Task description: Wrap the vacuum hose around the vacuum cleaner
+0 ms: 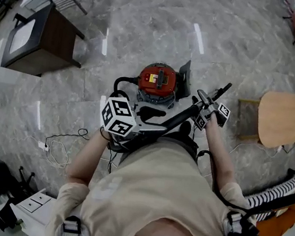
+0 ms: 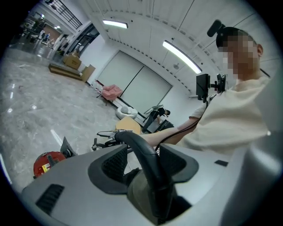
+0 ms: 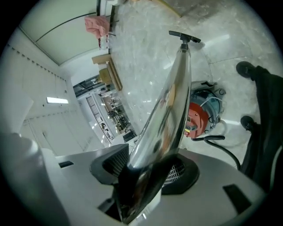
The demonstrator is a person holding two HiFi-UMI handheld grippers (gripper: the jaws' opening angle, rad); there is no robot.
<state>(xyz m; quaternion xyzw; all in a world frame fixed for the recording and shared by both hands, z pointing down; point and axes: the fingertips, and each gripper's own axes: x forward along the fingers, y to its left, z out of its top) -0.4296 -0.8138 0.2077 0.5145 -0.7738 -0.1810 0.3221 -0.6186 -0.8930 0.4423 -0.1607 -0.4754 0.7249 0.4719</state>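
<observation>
The red canister vacuum cleaner stands on the marble floor just ahead of me, also seen low at the left and past the tube. My left gripper is shut on the black curved hose handle. The right gripper is shut on the chrome wand tube, whose floor-nozzle end points away. Both grippers hold the wand above the canister, spanning between them. Black hose loops beside the canister.
A round wooden stool is to the right and a dark cabinet at the upper left. Thin white cables lie on the floor at the left. A black office chair stands close to the vacuum.
</observation>
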